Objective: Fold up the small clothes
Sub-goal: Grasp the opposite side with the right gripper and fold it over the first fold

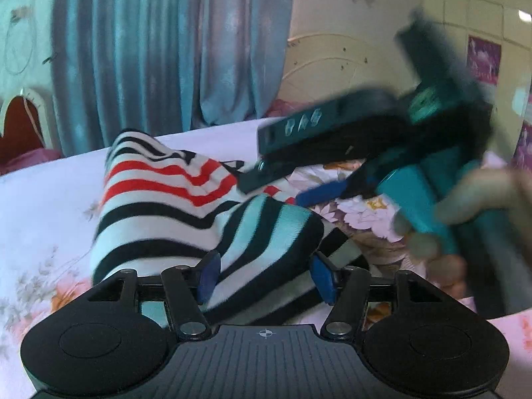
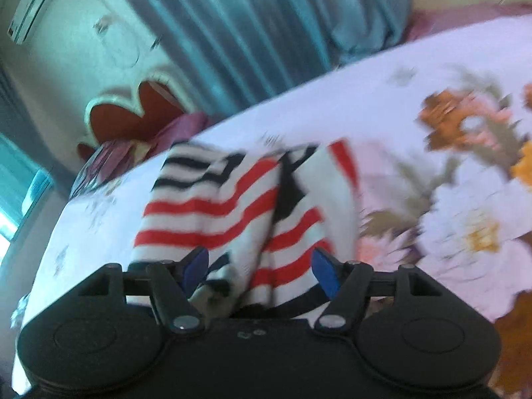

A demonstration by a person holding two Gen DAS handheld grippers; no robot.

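A small striped garment (image 1: 173,199), white with black, red and pale teal stripes, lies bunched on the floral bedsheet (image 1: 40,206). My left gripper (image 1: 266,274) is open, its blue pads (image 1: 209,274) either side of a striped fold without pinching it. The right gripper's teal body (image 1: 415,179) shows blurred at the right of the left wrist view, held by a hand (image 1: 478,196). In the right wrist view the right gripper (image 2: 261,271) is open, with the garment's red-striped part (image 2: 212,206) between and beyond its fingers.
Blue-grey curtains (image 1: 159,50) hang behind the bed. A red and white headboard (image 2: 133,113) and a purple pillow (image 2: 139,146) sit at the far left. A cream headboard (image 1: 332,69) stands behind at the right. The sheet has large flower prints (image 2: 465,212) to the right.
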